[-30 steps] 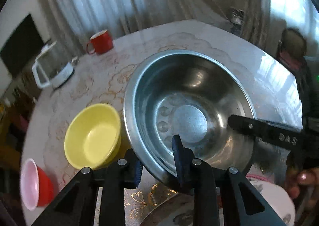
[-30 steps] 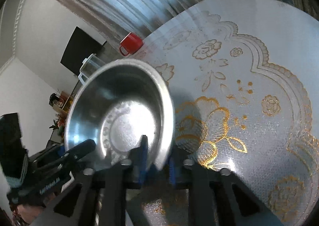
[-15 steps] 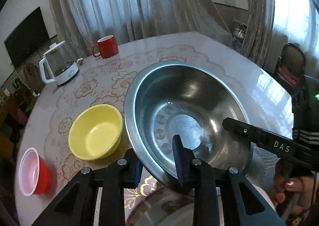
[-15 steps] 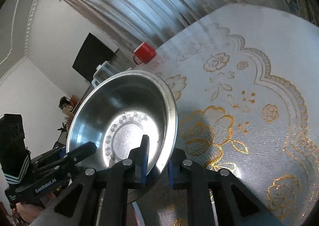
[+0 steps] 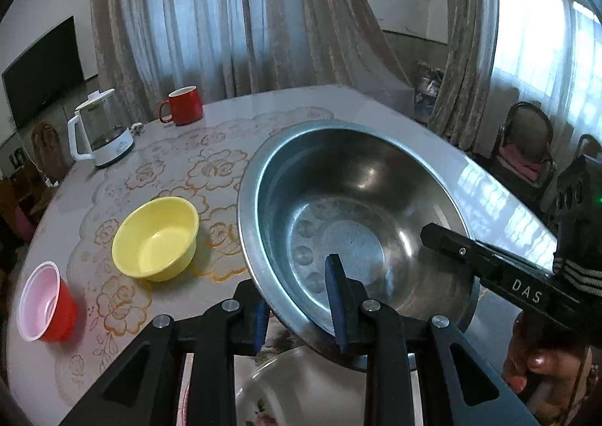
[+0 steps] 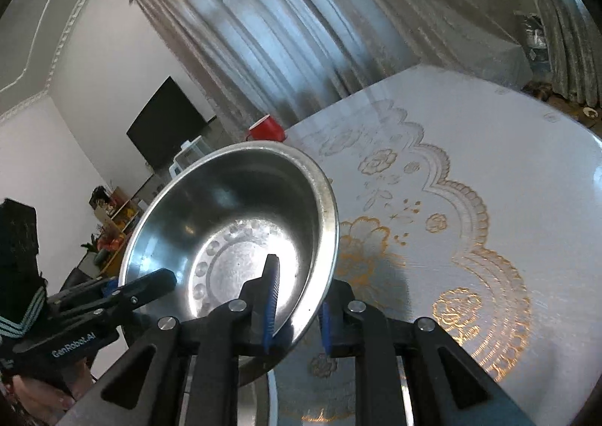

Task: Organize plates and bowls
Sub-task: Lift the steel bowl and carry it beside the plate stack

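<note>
Left wrist view: the left gripper [image 5: 297,298] pinches the near rim of the steel bowl [image 5: 350,226], which fills the centre of the frame, lifted and tilted above the bench [image 5: 225,132]. The right gripper [image 5: 444,234] bites the rim at lower right. A yellow bowl [image 5: 156,238], red cup [image 5: 45,302], kettle [image 5: 99,134] and mug [image 5: 182,106] sit on the left; curtains hang behind.

Right wrist view: the right gripper [image 6: 297,298] is clamped narrowly on the rim, its jaws having just eased slightly. This looks like a two-handed carry; next comes a level set-down, probably onto the dish [image 6: 263,399] at bottom centre.
</note>
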{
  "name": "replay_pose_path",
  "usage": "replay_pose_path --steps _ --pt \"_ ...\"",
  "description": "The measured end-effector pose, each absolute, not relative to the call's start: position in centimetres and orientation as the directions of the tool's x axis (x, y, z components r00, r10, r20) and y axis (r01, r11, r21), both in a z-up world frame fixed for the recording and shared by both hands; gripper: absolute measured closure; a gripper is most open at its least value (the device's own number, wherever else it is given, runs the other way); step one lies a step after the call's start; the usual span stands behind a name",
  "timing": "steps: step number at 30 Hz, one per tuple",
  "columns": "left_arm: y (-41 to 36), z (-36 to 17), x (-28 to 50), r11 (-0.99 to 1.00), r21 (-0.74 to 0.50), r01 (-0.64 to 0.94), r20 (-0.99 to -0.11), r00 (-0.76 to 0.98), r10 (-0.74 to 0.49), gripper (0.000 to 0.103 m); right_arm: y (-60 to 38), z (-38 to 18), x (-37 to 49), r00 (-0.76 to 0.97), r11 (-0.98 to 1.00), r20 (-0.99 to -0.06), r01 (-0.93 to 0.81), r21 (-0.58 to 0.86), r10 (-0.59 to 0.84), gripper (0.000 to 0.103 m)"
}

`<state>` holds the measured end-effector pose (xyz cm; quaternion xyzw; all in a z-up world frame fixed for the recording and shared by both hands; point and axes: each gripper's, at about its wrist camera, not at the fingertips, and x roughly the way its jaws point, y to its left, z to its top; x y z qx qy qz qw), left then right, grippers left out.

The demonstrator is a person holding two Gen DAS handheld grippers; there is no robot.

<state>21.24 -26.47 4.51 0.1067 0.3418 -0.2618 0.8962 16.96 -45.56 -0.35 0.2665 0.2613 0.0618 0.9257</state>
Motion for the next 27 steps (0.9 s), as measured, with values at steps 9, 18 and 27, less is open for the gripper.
replay_pose_path --steps 9,18,27 --pt "-23.4 6.5 18.6 0.85 -0.036 0.526 -0.608 0.663 -0.437 0.076 -43.4 2.5 14.4 0.865 0.876 -0.447 0.017 0.482 0.229 0.084" --pt "-18.6 7.1 15.3 0.882 -0.06 0.468 -0.567 0.711 -0.416 0.076 -39.7 3.7 13.0 0.852 0.881 -0.446 -0.035 0.472 0.273 0.084" --pt "-12.8 6.4 12.3 0.912 -0.118 0.392 -0.543 0.744 -0.39 0.075 -34.9 4.8 11.4 0.826 0.896 -0.465 -0.102 0.431 0.318 0.084"
